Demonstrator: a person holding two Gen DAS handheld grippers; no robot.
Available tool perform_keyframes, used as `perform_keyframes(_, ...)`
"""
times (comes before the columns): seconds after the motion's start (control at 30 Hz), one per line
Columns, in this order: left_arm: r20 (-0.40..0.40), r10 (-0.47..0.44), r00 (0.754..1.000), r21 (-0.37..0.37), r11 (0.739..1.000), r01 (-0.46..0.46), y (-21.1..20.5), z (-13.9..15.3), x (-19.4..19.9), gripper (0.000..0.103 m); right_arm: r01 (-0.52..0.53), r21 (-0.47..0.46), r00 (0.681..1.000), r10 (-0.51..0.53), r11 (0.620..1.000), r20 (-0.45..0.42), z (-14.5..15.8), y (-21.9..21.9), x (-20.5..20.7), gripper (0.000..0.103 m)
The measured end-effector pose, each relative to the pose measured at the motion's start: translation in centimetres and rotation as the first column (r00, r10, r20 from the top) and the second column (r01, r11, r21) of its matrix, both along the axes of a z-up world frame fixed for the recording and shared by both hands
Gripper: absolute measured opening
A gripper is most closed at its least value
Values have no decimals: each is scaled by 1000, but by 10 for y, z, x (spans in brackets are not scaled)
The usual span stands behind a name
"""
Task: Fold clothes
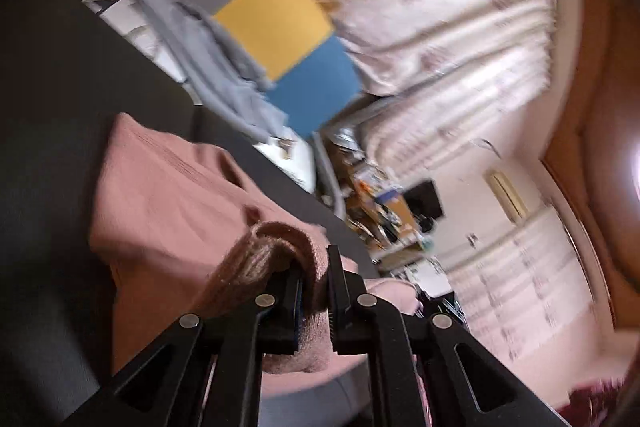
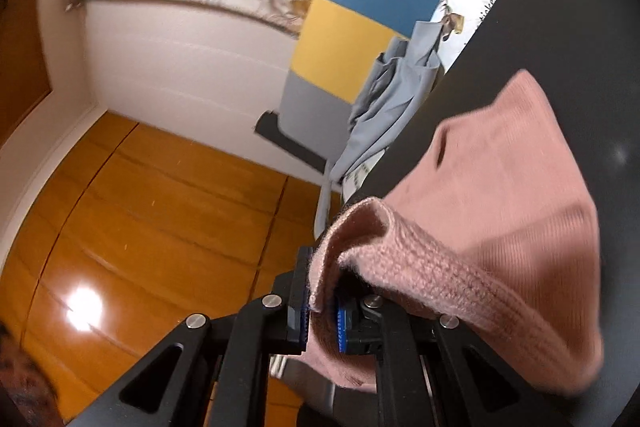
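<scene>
Left hand-held gripper & right hand-held gripper each closed on a knit edge of the pink sweater, lifted. Rest of sweater trails fwd from the jaws onto the dark desk. Judgement: keep both pinches level, cloth taut betw. them, lay edge down w/o bunching.

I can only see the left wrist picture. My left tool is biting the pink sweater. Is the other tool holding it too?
Observer: Yes, the right tool is shut on the pink sweater's knitted edge.
Operator: What's under that tool?
Observer: A shiny orange wooden floor with a bright light glare.
Operator: Is the sweater off the table?
Observer: Partly; its far end lies on the dark table, while the pinched edge is lifted.
</scene>
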State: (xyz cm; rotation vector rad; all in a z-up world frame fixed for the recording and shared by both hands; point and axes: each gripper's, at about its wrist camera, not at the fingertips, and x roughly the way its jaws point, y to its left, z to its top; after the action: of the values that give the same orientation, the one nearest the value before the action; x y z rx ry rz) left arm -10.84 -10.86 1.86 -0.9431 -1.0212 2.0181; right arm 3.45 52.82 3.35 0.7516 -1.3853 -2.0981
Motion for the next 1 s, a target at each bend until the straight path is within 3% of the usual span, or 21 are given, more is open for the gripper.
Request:
perform_keyframes(0.13, 119, 22, 993, -33, 999, -18, 10, -36, -55, 8, 13, -15, 995, -11, 1000, 99, -26, 11, -58, 10)
perform_keyframes(0.3, 205, 34, 978, -80, 997, -18, 21, -75, -98, 8, 45, -16, 973, -40, 999, 226, -69, 21, -111, 10)
perform_keyframes(0.47, 271, 0, 963, -81, 996, 23, 24, -93, -111, 9, 27, -16, 951, -21, 1000, 308, -95, 30, -127, 11)
perform_keyframes(0.53, 288, -9, 958, -66, 997, 29, 23, -92, -115, 9, 41, -58, 951, -21, 998, 309, -97, 34, -131, 15)
perform_keyframes(0.57, 300, -12, 954, -51, 998, 29, 22, -90, -117, 10, 54, -87, 952, -25, 995, 305, -97, 36, -133, 20)
perform_keyframes(0.7, 317, 8, 949, 13, 1000, -12, 21, -79, -132, 16, 106, -204, 956, -43, 973, 289, -97, 45, -140, 65)
perform_keyframes(0.77, 291, 74, 954, 24, 996, -85, 18, -75, -139, 16, 130, -262, 958, -53, 956, 282, -97, 49, -144, 72)
perform_keyframes(0.9, 322, 171, 931, 34, 981, -192, 13, -84, -151, 16, 186, -351, 957, -88, 918, 277, -102, 57, -148, 73)
perform_keyframes(0.97, 298, 217, 929, -12, 975, -224, 10, -82, -150, 16, 196, -340, 958, -106, 920, 267, -101, 57, -147, 73)
perform_keyframes(1.0, 269, 254, 929, -46, 967, -251, 9, -77, -144, 16, 184, -293, 962, -111, 938, 248, -95, 53, -147, 73)
